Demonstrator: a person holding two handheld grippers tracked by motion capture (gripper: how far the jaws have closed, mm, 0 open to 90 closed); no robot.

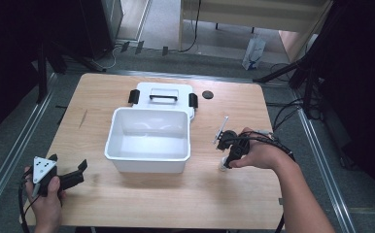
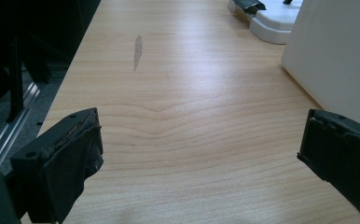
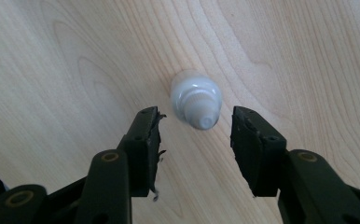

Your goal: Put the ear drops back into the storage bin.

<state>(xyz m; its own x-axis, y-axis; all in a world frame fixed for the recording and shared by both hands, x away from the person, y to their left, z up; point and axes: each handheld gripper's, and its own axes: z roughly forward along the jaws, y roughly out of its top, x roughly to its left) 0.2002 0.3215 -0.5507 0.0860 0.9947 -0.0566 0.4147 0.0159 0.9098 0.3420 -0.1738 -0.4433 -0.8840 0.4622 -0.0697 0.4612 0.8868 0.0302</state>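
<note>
Black right tongs [image 3: 196,135] gaping around upright white bottle [image 3: 196,103] without gripping, seemingly needing lowering and squeezing next; left tongs [image 2: 199,154] idling open, holding nothing, near white bin [image 1: 147,141] on wooden surface [image 1: 98,92].

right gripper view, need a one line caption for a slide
Right gripper pointing down with open jaws on either side of a small white bottle standing on the wooden table.
</note>
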